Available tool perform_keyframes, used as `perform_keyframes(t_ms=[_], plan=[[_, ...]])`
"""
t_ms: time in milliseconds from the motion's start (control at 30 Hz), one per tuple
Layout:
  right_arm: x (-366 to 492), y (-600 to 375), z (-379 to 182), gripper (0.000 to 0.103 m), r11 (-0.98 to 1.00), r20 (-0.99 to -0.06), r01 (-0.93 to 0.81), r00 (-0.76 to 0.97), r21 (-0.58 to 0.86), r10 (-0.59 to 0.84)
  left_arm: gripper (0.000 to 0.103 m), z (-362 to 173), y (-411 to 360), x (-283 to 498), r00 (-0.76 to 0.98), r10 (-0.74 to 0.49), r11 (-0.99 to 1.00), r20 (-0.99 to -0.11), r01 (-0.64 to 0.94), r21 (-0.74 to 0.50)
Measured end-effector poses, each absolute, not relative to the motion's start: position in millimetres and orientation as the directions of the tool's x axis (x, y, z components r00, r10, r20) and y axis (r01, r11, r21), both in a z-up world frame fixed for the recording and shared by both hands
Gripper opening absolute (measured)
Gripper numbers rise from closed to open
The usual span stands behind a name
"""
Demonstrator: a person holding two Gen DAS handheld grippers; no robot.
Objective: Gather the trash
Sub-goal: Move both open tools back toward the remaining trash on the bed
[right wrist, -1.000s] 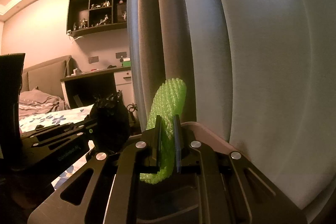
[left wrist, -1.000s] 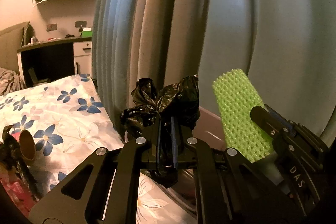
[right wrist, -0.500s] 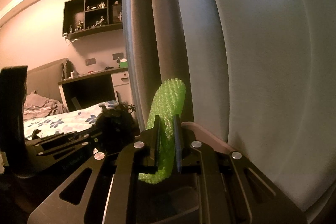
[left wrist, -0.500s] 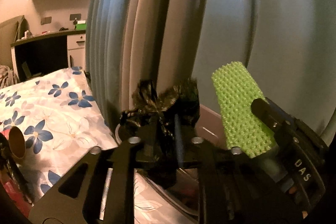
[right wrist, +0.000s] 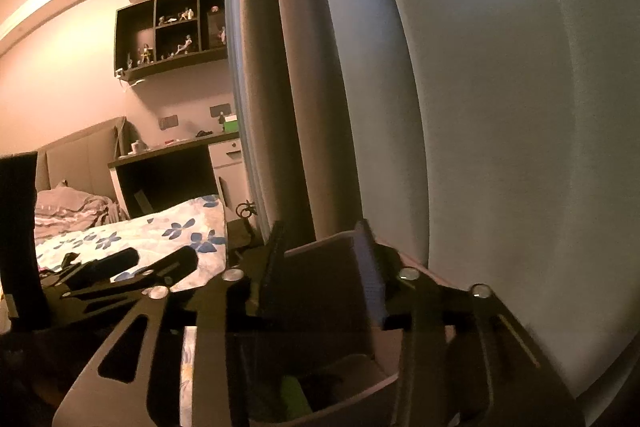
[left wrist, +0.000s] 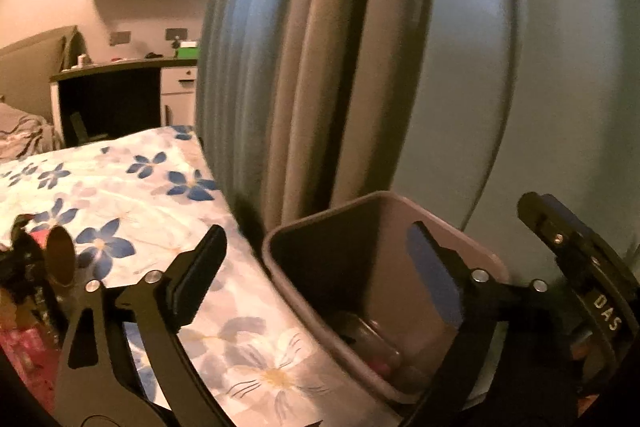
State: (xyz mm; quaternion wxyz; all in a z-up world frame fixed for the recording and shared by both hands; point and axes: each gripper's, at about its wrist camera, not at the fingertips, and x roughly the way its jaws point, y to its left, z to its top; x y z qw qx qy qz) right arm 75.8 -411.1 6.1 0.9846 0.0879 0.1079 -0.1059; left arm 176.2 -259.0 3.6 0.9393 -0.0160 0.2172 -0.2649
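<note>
Left hand-held gripper (left wrist: 316,275) fingers spread wide, nothing between them, over the trash bin (left wrist: 384,203) beside the bed (left wrist: 120,187). Right hand-held gripper (right wrist: 324,267) also spread apart and empty above the bin – green foam piece (right wrist: 294,397) lies inside the bin, by the curtain (right wrist: 480,107).

The left gripper (left wrist: 316,267) hangs with jaws spread wide and nothing between them, over the bin (left wrist: 384,203). The bin stands between the flowered bed (left wrist: 120,187) and the curtain (left wrist: 320,47). The right gripper (left wrist: 580,267) shows at the right edge.
</note>
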Motion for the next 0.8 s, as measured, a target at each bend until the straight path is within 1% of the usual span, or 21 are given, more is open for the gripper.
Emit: perform_keyframes(t_ms=[33,133,167,233,367,567,700,800], plan=[[73.2,-410.0,7.0,0.049,0.962,-0.228,0.226,0.955,0.154,-0.188,0.093,4.3,-255.6,174.8,0.772,-0.493,0.866,-0.4,0.48,-0.141],[66.2,-407.6,8.9,0.068,0.962,-0.218,0.222,0.958,0.159,-0.185,0.095,4.5,-241.7,168.7,0.794,-0.454,0.887,-0.405,0.445,-0.122],[63.7,-405.6,9.5,0.071,0.962,-0.215,0.221,0.959,0.16,-0.185,0.095,4.5,-236.5,166.6,0.8,-0.443,0.893,-0.405,0.435,-0.117],[59.9,-401.9,9.7,0.084,0.962,-0.209,0.222,0.96,0.16,-0.187,0.095,4.7,-221.8,160.7,0.819,-0.407,0.911,-0.405,0.397,-0.112],[55.6,-391.5,8.3,0.087,0.965,-0.217,0.207,0.961,0.159,-0.17,0.097,5.8,-192.3,147.3,0.85,-0.342,0.939,-0.401,0.328,-0.108],[49.7,-363.3,6.7,0.088,0.978,-0.23,0.155,0.966,0.14,-0.12,0.097,12.6,-147.6,127.8,0.889,-0.262,0.965,-0.375,0.238,-0.108],[47.6,-348.9,6.9,0.088,0.98,-0.238,0.12,0.968,0.161,-0.08,0.097,17.7,-118.4,119.1,0.906,-0.206,0.977,-0.369,0.173,-0.12],[45.5,-331.3,6.6,0.088,0.982,-0.244,0.09,0.968,0.167,-0.047,0.097,18.6,-97.4,110.9,0.919,-0.157,0.986,-0.363,0.126,-0.107]])
